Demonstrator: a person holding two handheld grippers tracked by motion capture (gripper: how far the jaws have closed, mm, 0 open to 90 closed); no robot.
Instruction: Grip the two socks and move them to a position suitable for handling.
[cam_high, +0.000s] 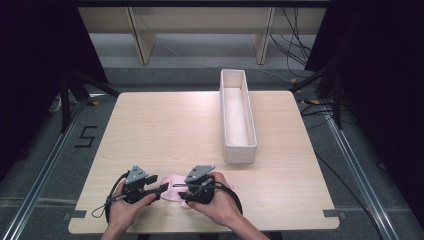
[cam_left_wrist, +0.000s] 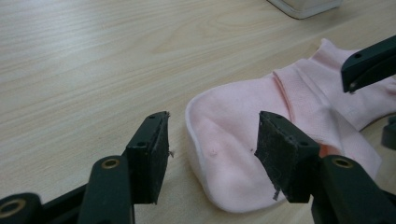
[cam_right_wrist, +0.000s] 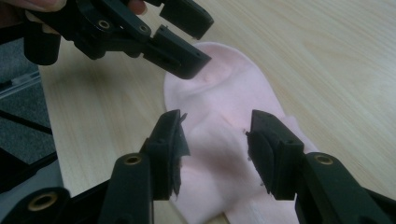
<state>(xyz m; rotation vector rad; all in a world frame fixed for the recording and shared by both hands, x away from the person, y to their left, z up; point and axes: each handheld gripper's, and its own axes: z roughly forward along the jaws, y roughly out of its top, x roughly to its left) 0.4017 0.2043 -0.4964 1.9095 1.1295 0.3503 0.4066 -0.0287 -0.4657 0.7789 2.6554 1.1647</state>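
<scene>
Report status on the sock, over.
Left gripper and right gripper both open. Folded pink cotton sock flat on table, unheld. Nothing in the way.

The two hand-held grippers are crowding each other over the pink sock at the bench's near edge, leaving little room to pass between them. A long white tray is blocking the right-centre, running front to back. Bare bench is lying open left of it and across the far-left area.
</scene>
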